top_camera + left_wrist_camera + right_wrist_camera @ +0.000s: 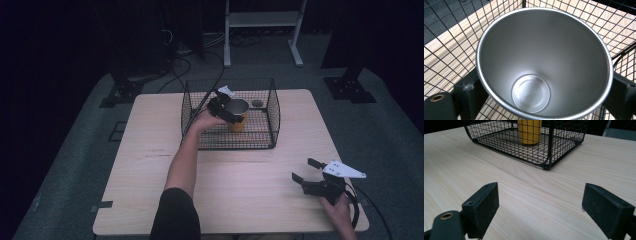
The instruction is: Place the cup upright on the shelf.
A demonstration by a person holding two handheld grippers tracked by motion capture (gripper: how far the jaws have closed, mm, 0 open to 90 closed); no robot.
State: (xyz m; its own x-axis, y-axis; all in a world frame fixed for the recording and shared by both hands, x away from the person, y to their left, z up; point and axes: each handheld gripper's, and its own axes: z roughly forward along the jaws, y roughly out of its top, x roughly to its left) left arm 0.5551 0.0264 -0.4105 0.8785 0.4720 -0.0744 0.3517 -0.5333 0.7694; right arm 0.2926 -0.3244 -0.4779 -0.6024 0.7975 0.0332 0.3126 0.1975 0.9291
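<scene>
A black wire basket [272, 112] sits at the far middle of the wooden table [150, 165], and its mesh walls hem in the left gripper [231, 111], which reaches in over the left wall. Inside stands a yellow cup [239, 123] with a steel interior [531, 93], upright, its long axis vertical and its mouth facing up. The left gripper's jaws flank the cup on either side just under the rim; whether the pads press on it I cannot tell. A small dark disc [257, 103] lies at the basket's back right. The near half of the table is bare wood. There the right gripper [306, 171] rests near the right edge, jaws spread wide with nothing between them, pointing toward the basket
</scene>
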